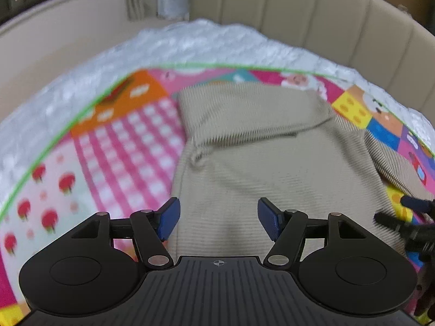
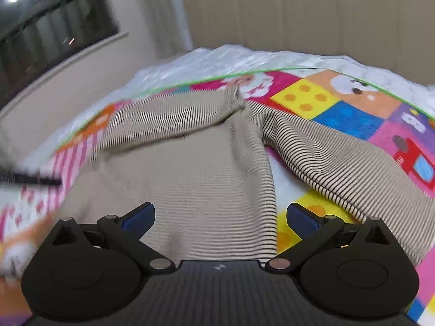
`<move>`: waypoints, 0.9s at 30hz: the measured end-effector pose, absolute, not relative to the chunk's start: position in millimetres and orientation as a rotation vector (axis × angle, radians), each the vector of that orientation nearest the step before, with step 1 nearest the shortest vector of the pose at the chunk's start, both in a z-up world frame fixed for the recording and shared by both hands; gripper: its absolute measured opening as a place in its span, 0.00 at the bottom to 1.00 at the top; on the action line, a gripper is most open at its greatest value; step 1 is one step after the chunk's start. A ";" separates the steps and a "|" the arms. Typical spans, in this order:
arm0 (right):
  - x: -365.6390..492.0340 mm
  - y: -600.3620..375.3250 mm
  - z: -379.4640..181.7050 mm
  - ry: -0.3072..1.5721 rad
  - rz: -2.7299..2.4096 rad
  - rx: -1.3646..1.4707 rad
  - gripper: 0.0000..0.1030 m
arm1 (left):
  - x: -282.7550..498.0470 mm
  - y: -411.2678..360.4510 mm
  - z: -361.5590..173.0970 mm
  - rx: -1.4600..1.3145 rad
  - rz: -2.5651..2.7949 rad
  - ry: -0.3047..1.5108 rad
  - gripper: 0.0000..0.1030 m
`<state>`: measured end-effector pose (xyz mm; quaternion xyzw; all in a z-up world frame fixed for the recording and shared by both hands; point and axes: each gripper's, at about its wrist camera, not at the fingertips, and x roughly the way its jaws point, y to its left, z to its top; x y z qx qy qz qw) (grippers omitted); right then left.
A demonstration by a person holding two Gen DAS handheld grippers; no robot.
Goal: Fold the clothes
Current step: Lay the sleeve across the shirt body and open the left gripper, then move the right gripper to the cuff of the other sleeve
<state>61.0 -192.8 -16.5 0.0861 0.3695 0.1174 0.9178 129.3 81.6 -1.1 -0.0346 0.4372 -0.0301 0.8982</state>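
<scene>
A beige, finely striped knit garment [image 1: 272,163] lies on a colourful play mat [image 1: 119,141]. Its left sleeve [image 1: 244,114] is folded across the upper body. In the right wrist view the garment [image 2: 190,179] fills the middle and its right sleeve [image 2: 339,163] lies spread out to the right on the mat [image 2: 350,119]. My left gripper [image 1: 218,218] is open and empty, hovering over the garment's lower left part. My right gripper [image 2: 220,220] is open and empty over the garment's lower right edge. The right gripper's tip also shows in the left wrist view [image 1: 402,217].
The mat lies on a white quilted bedcover [image 1: 190,43]. A beige padded headboard [image 1: 312,13] stands behind, and a beige wall with a dark window [image 2: 54,27] is at the left. The left gripper shows as a dark blur [image 2: 30,179] in the right wrist view.
</scene>
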 end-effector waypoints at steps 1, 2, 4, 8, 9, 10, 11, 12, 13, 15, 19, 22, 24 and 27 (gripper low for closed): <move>57.0 -191.7 -11.1 0.750 0.217 0.195 1.00 | 126.6 85.5 0.2 -0.083 -0.064 0.907 0.66; 50.8 -190.3 -4.8 0.735 0.190 0.206 1.00 | 123.8 88.2 5.0 -0.085 -0.060 0.897 0.66; 39.4 -185.2 6.9 0.743 0.161 0.214 1.00 | 111.0 99.0 21.0 -0.080 -0.034 0.868 0.66; 18.5 -177.2 34.6 0.806 0.137 0.121 1.00 | 85.4 114.5 63.2 -0.083 0.029 0.841 0.76; 12.2 -180.4 47.1 0.811 0.126 0.118 1.00 | 82.1 116.7 74.1 -0.078 0.052 0.845 0.76; 7.5 -183.9 60.1 0.816 0.119 0.114 1.00 | 79.4 118.6 84.9 -0.071 0.076 0.851 0.76; 4.6 -187.9 73.8 0.819 0.116 0.111 1.00 | 78.7 119.6 102.4 -0.064 0.102 0.850 0.76; 1.8 -191.9 87.4 0.822 0.114 0.107 1.00 | 78.2 120.4 120.9 -0.058 0.130 0.848 0.76; -1.1 -195.9 101.1 0.825 0.111 0.104 1.00 | 77.8 121.2 139.4 -0.051 0.157 0.847 0.77; -1.3 -201.8 123.7 0.833 0.117 0.076 1.00 | 78.4 120.9 177.8 -0.071 0.204 0.846 0.87; 5.5 -213.0 162.7 0.835 0.140 0.016 1.00 | 76.7 115.7 224.8 -0.158 0.280 0.892 0.93; 16.3 -220.7 175.1 0.842 0.152 -0.013 1.00 | 71.0 105.6 240.0 -0.193 0.333 0.892 0.93; 23.3 -225.7 178.9 0.852 0.144 -0.036 1.00 | 66.4 103.0 238.6 -0.255 0.358 0.930 0.93; 21.9 -229.0 178.8 0.879 0.134 -0.058 1.00 | 60.9 105.8 231.2 -0.310 0.380 0.976 0.93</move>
